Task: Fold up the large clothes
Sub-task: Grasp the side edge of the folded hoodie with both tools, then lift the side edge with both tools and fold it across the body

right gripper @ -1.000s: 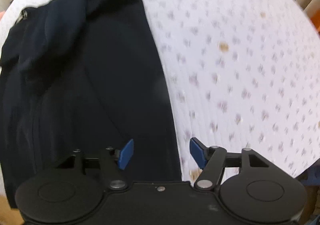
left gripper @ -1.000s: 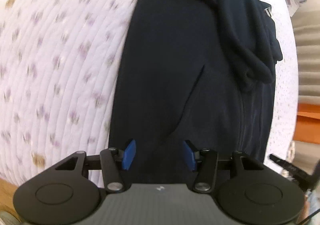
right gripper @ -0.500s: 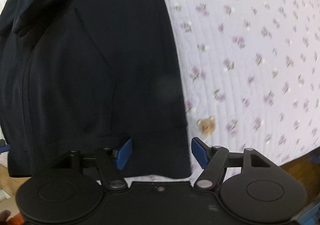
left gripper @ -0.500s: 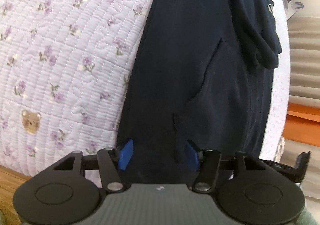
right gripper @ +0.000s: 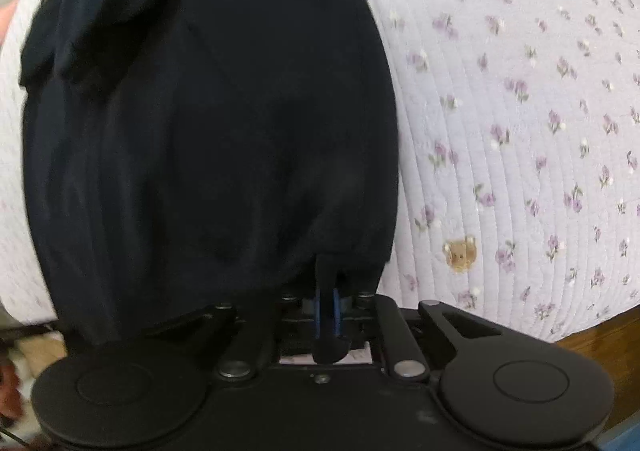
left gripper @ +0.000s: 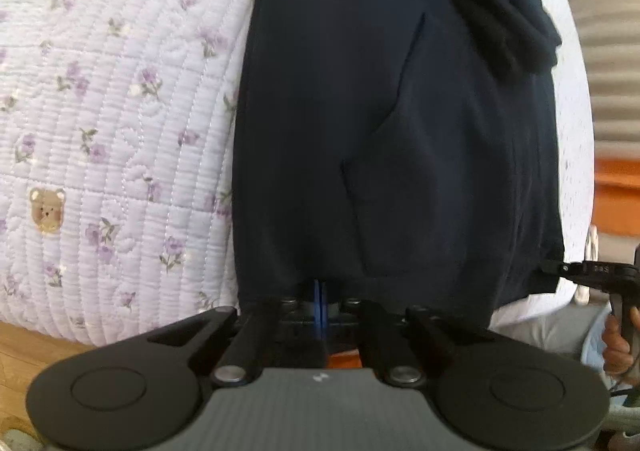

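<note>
A dark navy garment [left gripper: 380,111] lies lengthwise on a lilac flowered quilt [left gripper: 120,111], with its hood or sleeve bunched at the far right [left gripper: 508,23]. My left gripper [left gripper: 320,291] is at the near hem, its blue pads pressed together over the hem's edge. In the right wrist view the same garment [right gripper: 200,111] fills the left half. My right gripper [right gripper: 328,303] is shut on the near hem, and a dark fold of cloth hangs between its pads. The right gripper [left gripper: 560,267] also shows at the garment's right hem corner in the left wrist view, held by a hand [left gripper: 620,343].
The quilt [right gripper: 520,111] spreads wide on either side of the garment. Its near edge drops to a wooden bed frame [right gripper: 592,335] and wood floor [left gripper: 32,343]. An orange surface [left gripper: 616,187] and pale slats stand beyond the bed on the right.
Both grippers were open above the garment. They have come down and back to its near hem, and both have shut there.
</note>
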Action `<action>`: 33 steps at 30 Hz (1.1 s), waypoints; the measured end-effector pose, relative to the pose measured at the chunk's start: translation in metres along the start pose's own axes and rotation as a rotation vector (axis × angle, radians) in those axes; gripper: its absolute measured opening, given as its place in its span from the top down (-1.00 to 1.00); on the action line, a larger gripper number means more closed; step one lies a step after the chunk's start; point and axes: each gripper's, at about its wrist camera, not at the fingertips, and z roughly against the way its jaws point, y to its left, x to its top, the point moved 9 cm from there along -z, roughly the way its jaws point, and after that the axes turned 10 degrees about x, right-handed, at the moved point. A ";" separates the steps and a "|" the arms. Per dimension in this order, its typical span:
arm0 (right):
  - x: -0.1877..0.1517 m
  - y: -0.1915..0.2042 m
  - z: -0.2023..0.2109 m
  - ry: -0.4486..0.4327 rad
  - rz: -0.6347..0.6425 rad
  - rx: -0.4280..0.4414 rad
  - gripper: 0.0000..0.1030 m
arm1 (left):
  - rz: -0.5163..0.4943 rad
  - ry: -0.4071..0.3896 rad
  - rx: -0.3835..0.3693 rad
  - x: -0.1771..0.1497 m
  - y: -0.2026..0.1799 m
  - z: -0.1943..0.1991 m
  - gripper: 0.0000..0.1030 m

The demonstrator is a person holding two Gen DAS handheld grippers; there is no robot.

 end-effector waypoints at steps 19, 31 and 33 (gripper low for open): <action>0.066 0.066 0.026 -0.039 0.082 0.192 0.84 | 0.173 -0.011 -0.007 0.003 0.033 0.057 0.22; 0.059 0.061 0.027 -0.002 0.041 0.163 0.84 | 0.197 0.074 0.069 -0.072 0.038 -0.021 0.25; 0.063 0.066 0.024 0.004 0.038 0.162 0.84 | 0.191 0.047 0.063 -0.078 0.037 -0.016 0.83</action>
